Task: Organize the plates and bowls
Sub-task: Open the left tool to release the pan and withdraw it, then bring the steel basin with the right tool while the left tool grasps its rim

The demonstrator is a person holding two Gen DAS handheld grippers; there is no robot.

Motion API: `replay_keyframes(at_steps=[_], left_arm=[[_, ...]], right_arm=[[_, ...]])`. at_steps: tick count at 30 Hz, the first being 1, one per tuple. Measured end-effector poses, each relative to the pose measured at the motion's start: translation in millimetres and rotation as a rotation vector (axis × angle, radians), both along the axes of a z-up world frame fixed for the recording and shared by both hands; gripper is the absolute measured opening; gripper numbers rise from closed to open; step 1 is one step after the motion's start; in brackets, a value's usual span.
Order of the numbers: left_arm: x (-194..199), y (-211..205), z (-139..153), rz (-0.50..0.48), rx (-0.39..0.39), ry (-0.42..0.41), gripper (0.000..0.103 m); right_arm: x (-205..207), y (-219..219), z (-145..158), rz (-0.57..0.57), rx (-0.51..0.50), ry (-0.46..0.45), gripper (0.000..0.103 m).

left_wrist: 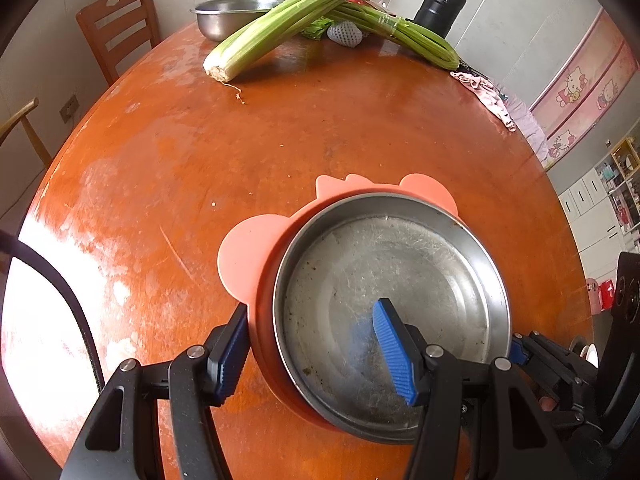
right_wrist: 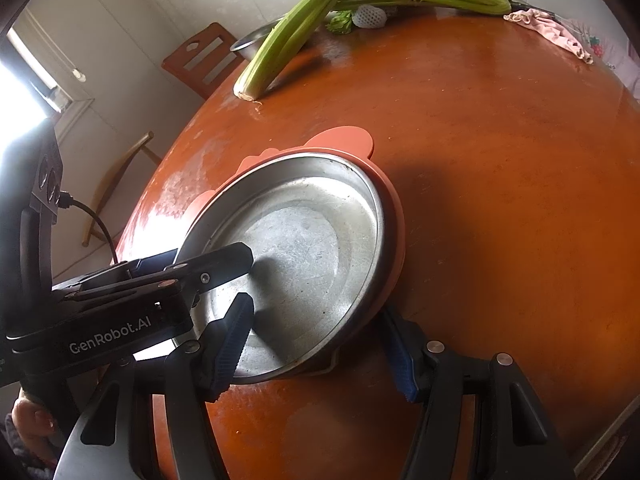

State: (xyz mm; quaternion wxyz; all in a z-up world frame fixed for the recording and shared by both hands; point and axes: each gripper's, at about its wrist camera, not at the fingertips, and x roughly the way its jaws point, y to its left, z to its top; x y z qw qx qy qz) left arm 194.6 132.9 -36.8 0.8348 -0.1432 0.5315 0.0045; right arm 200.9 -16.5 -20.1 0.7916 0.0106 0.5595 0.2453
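Observation:
A steel dish sits inside an orange silicone plate with ear-shaped tabs on the round wooden table. My left gripper is open and straddles the near-left rim: one finger outside the orange wall, the other inside the dish. In the right wrist view the same steel dish and orange plate show. My right gripper is open and straddles the near-right rim, one finger inside, one outside. The left gripper reaches in from the left.
At the table's far side lie two celery bunches, a large steel bowl, a foam-netted fruit, a black flask and a pink cloth. A wooden chair stands at the far left.

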Motion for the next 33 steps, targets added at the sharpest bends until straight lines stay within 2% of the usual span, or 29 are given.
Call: replay_keyframes(at_steps=[9, 24, 27, 33], left_arm=[[-3.2, 3.6, -2.1, -0.003, -0.022, -0.007, 0.06], [-23.3, 12.7, 19.0, 0.024, 0.055, -0.072, 0.06], [-30.9, 10.3, 30.3, 0.022, 0.058, -0.095, 0.06], [-47.1, -3.0, 54.7, 0.004, 0.059, -0.146, 0.06]], right_arm=[[1.4, 2.2, 0.9, -0.006, -0.017, -0.008, 0.065], [-3.3, 2.0, 12.2, -0.034, -0.048, -0.069, 0.065], [-8.3, 1.2, 21.1, -0.037, -0.051, -0.107, 0.065], [-26.3, -15.3, 59.6, -0.076, -0.02, -0.233, 0.065]])
